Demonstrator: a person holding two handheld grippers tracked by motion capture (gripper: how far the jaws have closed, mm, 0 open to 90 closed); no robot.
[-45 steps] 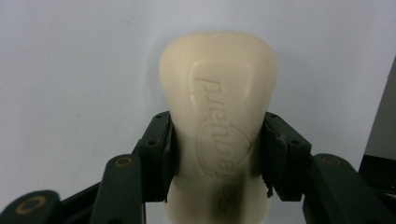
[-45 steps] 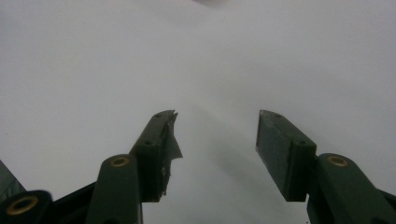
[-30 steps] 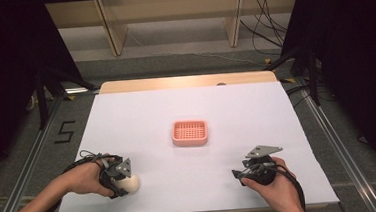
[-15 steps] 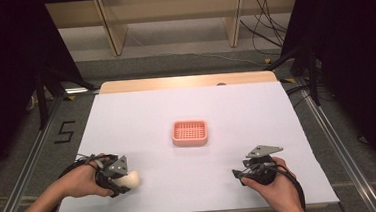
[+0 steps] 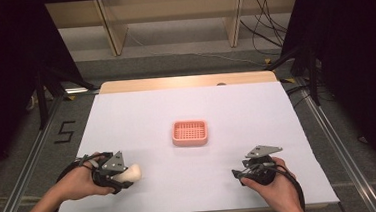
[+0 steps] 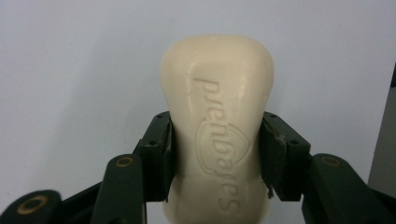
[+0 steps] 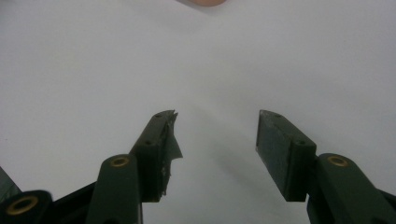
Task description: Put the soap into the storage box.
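A cream bar of soap (image 6: 217, 126) with embossed lettering sits between the two black pads of my left gripper (image 6: 217, 154), which is shut on it. From the high view that left gripper (image 5: 123, 174) is at the near left of the white table, with the soap (image 5: 131, 173) sticking out toward the right. A pink slotted soap dish (image 5: 190, 132) lies at the table's middle. My right gripper (image 5: 240, 173) rests at the near right. In the right gripper view its jaws (image 7: 216, 140) stand open over bare white surface with nothing between them.
The white table sheet (image 5: 236, 112) ends in a wooden strip (image 5: 187, 81) at the far edge. Metal rails (image 5: 27, 167) run along both sides. Cables lie on the floor beyond the table. The pink dish's edge (image 7: 204, 2) peeks in at the top of the right gripper view.
My left hand has drawn slightly back and left with the soap in its grip. The right hand has stayed where it was.
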